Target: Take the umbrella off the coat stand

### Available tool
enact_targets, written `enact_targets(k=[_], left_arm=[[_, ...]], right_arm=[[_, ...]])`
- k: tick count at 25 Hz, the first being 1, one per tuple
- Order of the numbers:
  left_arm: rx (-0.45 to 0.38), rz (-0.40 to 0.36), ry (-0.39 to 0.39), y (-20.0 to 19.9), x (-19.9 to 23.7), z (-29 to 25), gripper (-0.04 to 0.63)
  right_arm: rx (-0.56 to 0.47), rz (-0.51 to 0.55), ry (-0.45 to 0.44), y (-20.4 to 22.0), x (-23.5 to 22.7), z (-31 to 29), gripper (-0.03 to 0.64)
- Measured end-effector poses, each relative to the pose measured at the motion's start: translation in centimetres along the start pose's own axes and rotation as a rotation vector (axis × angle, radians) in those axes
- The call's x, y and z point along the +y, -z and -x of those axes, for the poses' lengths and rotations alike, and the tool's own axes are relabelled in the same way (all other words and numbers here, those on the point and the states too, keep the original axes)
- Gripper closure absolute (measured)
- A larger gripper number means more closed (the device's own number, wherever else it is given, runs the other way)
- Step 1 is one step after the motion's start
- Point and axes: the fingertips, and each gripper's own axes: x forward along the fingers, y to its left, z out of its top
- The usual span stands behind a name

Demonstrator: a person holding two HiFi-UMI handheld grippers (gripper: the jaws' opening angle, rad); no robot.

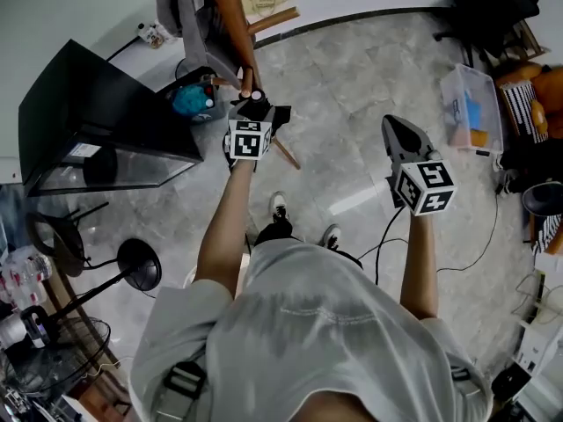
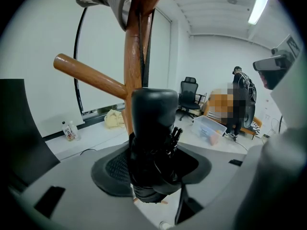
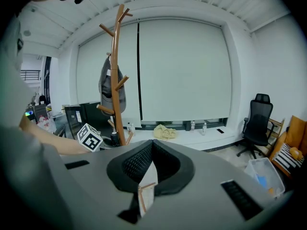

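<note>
Umbrella (image 2: 153, 114) — folded, we judge it light, stiff, slick — hangs against the stand (image 2: 132, 56); our left gripper (image 2: 152, 166) clamps its body, right gripper (image 3: 152, 145) closed, empty.

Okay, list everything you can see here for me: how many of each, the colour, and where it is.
coat stand: one, brown wood, ahead of the person
umbrella: one, black, folded, at the stand
bag or garment: one, grey, hanging on the stand
cabinet: one, black, left of the stand
storage box: one, clear plastic, on the floor at right
office chair: one, black, near the window
cloth: one, pale yellow, on the window ledge
left gripper: one, grey, shut on the umbrella
right gripper: one, grey, shut, empty
</note>
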Motion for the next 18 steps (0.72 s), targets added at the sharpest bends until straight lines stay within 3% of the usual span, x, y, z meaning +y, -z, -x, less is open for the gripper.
enact_targets(k=[8, 18], left_arm=[[-0.093, 0.024, -0.017, -3.1, -0.6, 2.9, 0.360], [-0.172, 0.033, -0.099, -5.6, -2.6, 9.4, 0.365]], right_arm=[[-0.022, 0.012, -0.040, -0.7, -0.5, -0.4, 0.595], [-0.094, 0.040, -0.089, -2.2, -1.6, 2.7, 0.595]])
